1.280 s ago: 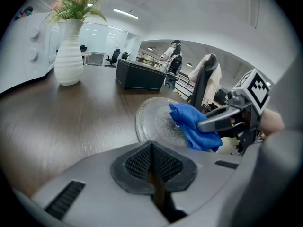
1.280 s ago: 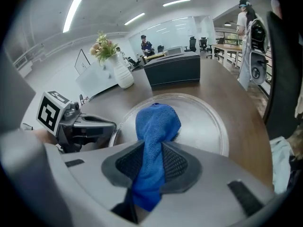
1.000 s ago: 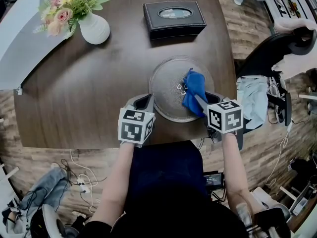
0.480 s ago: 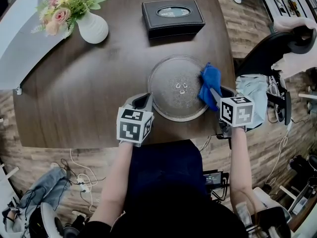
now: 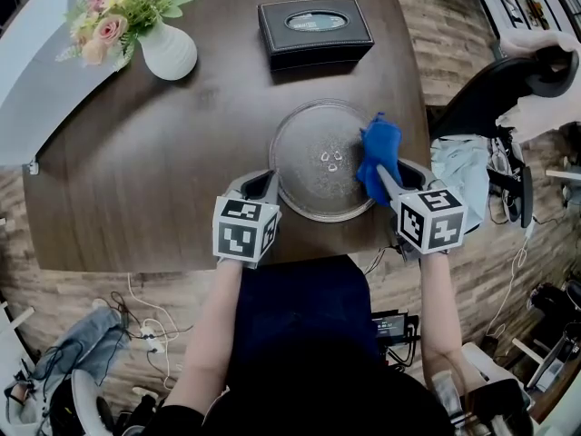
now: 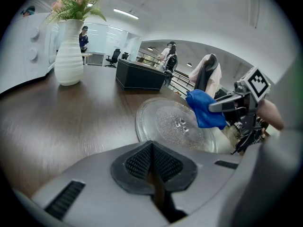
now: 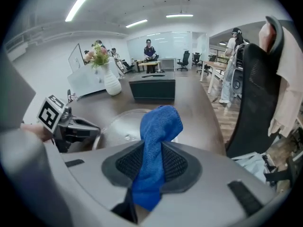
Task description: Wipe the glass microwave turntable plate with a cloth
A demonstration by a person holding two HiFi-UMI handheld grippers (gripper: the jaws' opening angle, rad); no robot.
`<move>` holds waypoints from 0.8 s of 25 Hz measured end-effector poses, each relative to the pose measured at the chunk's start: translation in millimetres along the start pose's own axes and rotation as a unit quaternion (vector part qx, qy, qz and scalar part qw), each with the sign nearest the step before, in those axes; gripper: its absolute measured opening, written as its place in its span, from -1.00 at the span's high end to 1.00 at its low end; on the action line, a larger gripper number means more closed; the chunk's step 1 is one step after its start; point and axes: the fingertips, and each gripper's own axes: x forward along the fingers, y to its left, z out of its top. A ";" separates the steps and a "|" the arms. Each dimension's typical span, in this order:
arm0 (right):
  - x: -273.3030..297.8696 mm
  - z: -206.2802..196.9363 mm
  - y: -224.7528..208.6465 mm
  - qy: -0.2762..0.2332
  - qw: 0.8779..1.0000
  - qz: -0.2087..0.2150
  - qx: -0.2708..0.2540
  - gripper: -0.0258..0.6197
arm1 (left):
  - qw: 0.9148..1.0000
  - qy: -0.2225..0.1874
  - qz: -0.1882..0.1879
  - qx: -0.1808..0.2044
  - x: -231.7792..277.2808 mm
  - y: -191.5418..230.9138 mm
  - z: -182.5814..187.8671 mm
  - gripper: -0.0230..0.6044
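Head view: the glass turntable plate (image 5: 318,166) lies on the brown desk (image 5: 163,171), near its front edge. A black tissue box (image 5: 315,27) stands beyond it and a white vase of flowers (image 5: 168,51) at far left. The right claw (image 5: 383,175) holds a blue cloth (image 5: 379,153) over the plate's right edge. The left claw (image 5: 263,184) sits just beside the plate's left rim.

Left gripper view: its jaws are pressed together with nothing between them, and the plate lies just ahead.

Right gripper view: the jaws are clamped on the cloth, which bunches upward past them.
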 end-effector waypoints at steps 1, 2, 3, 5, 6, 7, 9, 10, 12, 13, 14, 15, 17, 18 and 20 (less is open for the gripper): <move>-0.6 2.7 14.2 -0.006 1.000 0.016 0.000 0.65 | 1.000 0.000 0.000 0.000 0.1 0.1 0.0 0.92; -0.5 5.0 29.3 -0.012 0.999 0.034 0.001 0.65 | 1.000 0.000 0.000 0.000 0.2 0.2 0.0 0.92; 0.2 6.7 44.7 -0.016 0.999 0.051 0.001 0.65 | 1.000 0.000 0.000 0.000 0.1 0.3 -0.1 0.92; 3.3 8.2 74.4 -0.018 0.996 0.084 0.000 0.65 | 1.000 0.000 0.000 0.000 -0.2 0.4 -0.3 0.92; 5.5 8.1 88.7 -0.018 0.995 0.101 0.000 0.65 | 1.000 0.000 0.001 0.000 -0.3 0.4 -0.3 0.92; 8.1 7.1 102.7 -0.015 0.993 0.118 0.001 0.65 | 1.000 0.000 0.001 0.000 -0.4 0.3 -0.3 0.92; 14.4 2.6 128.0 -0.007 0.989 0.149 -0.001 0.65 | 1.000 0.000 0.001 0.001 -0.1 0.0 -0.2 0.92; 18.1 -0.8 138.2 -0.002 0.987 0.159 -0.003 0.65 | 1.000 -0.001 0.001 0.001 0.0 -0.1 -0.2 0.92; 26.4 -9.1 152.5 0.011 0.986 0.168 -0.009 0.65 | 1.000 -0.001 0.001 0.001 -0.1 -0.3 -0.1 0.92; 30.3 -13.3 156.9 0.017 0.986 0.168 -0.010 0.65 | 1.000 -0.001 0.002 0.000 -0.1 -0.5 -0.1 0.92; 34.0 -17.4 159.9 0.022 0.986 0.167 -0.011 0.65 | 1.000 -0.001 0.002 0.001 -0.1 -0.8 -0.1 0.92; 37.4 -21.2 161.8 0.027 0.986 0.164 -0.011 0.65 | 1.000 -0.001 0.002 0.001 0.0 -1.0 0.0 0.92; 44.2 -28.1 162.4 0.035 0.987 0.156 -0.015 0.65 | 1.000 -0.002 0.002 0.002 0.1 -0.9 0.1 0.92; 47.2 -31.1 161.3 0.038 0.988 0.150 -0.020 0.65 | 1.000 -0.002 0.002 0.002 0.2 -0.8 0.1 0.92; 51.6 -35.7 158.0 0.042 0.989 0.142 -0.031 0.65 | 1.000 -0.002 0.002 0.002 -0.2 -0.7 0.1 0.92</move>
